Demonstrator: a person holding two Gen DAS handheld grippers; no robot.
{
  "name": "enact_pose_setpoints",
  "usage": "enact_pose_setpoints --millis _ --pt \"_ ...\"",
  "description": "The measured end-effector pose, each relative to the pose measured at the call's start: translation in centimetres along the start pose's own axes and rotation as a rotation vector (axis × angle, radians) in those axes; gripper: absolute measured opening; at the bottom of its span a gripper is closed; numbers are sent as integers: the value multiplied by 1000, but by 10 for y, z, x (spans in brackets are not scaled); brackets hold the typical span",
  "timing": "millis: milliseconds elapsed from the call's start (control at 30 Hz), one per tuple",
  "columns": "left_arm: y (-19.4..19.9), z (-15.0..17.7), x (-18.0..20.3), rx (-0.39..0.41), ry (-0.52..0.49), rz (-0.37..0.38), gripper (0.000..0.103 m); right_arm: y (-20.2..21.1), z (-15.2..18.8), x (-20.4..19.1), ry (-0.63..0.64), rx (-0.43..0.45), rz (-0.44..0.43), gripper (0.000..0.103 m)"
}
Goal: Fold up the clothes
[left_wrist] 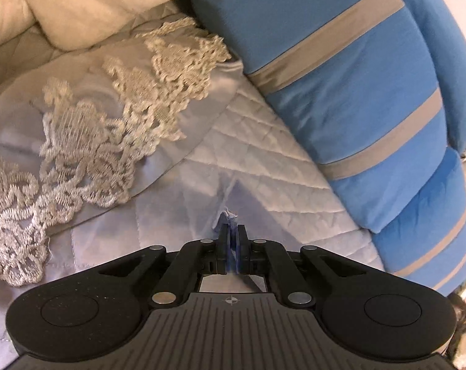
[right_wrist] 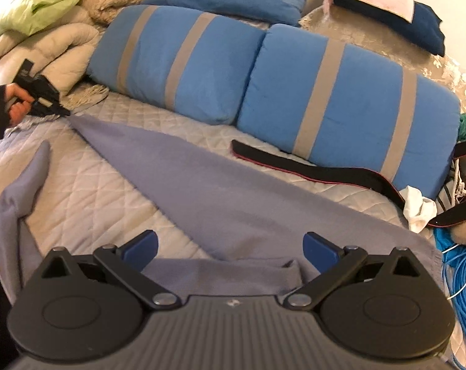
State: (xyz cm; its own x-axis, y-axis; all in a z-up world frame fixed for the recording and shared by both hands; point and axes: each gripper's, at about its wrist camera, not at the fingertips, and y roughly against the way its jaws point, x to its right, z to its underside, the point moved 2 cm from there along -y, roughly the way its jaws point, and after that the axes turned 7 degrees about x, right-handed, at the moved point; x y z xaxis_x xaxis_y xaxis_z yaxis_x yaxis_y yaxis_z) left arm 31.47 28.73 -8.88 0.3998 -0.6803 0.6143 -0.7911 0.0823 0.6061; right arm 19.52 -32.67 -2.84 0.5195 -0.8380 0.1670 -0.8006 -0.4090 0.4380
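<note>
A grey-lilac cloth point(right_wrist: 208, 191) lies spread on the quilted bedspread point(right_wrist: 88, 197), stretched to a point at the far left. My left gripper point(left_wrist: 232, 231) is shut on that corner of the cloth point(left_wrist: 228, 215); it shows in the right wrist view point(right_wrist: 52, 108), held in a hand. My right gripper point(right_wrist: 230, 246) is open above the near edge of the cloth, its blue pads point(right_wrist: 143, 245) wide apart, with nothing between them.
Blue pillows with grey stripes point(right_wrist: 264, 92) line the far side of the bed. A black strap point(right_wrist: 310, 166) lies before them. Lace-trimmed fabric point(left_wrist: 109, 117) and a cream duvet point(left_wrist: 78, 6) lie left. A blue cable coil point(right_wrist: 461, 283) lies at right.
</note>
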Motion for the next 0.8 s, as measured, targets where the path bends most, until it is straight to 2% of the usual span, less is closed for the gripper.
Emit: enact_pose_setpoints --millis 300,367,533,633,700,733,767,800 --pt "4 -1 -2 10 24 30 3 -25 6 -8 77 -39 -44 102" --pt "5 -3 1 17 16 39 3 -42 -1 -1 55 -54 -60 101" --pt "4 -1 1 18 20 45 3 -96 -16 3 10 -99 -154 91" --pt "4 0 0 17 21 54 3 -136 -20 9 -112 -137 -210 79" --pt "3 0 -1 15 21 61 3 -159 -19 13 -194 -161 -213 63" --pt "3 0 -1 14 20 63 3 -169 -18 13 -201 -172 -200 59" --pt "3 0 -2 12 19 65 3 -177 -16 10 -184 -184 -191 52" --pt "3 0 -2 10 17 67 3 -184 -14 6 -165 -195 -188 35"
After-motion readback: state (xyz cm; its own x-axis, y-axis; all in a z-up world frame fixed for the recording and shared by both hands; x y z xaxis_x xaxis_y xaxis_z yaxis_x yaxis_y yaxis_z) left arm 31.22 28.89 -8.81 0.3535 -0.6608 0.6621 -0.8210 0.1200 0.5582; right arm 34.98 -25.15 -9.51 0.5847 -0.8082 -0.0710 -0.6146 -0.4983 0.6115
